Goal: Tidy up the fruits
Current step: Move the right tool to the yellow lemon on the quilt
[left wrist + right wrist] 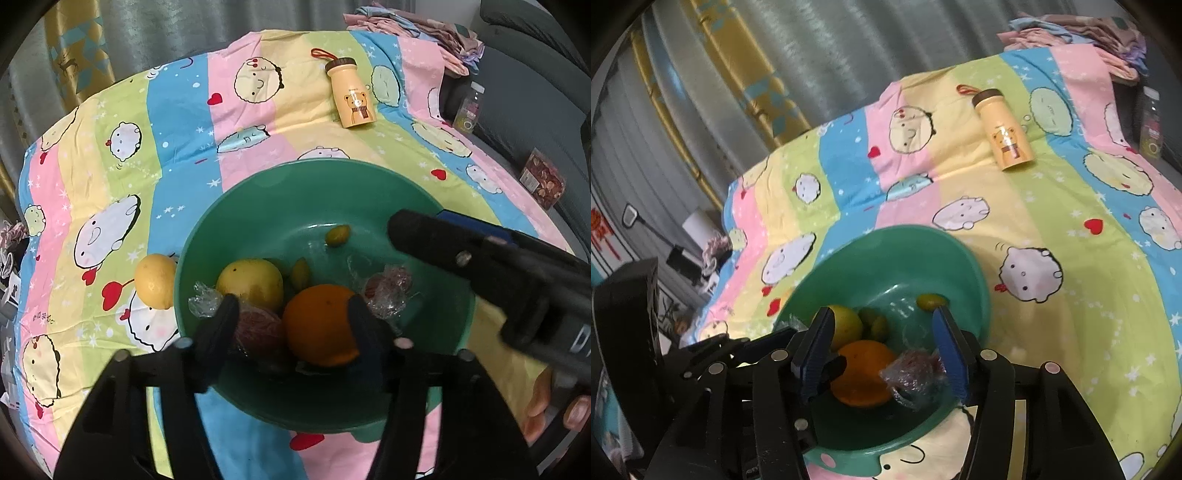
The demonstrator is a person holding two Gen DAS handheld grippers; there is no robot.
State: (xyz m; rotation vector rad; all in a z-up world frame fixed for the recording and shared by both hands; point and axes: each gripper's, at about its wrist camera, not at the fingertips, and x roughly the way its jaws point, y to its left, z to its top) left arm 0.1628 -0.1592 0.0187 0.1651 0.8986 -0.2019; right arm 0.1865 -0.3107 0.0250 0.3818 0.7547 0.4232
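Fingers on both my grippers stand apart over the green bowl (454,295), the orange (319,325) lying loose between my left gripper (291,317) tips, while the lemon (155,280) (outside the rim, leftward) sits nearer that hand than my right gripper (882,350).

Fruit-filled green bowl (975,280) under open hand-held gripper (882,350)

Green bowl (258,206), orange fruit (319,325), perhaps yellow lemon (155,286).

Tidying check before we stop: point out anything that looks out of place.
One lemon sits on the cloth against the outside of the green bowl, while the other fruit is inside. The bear bottle lies on its side farther back.
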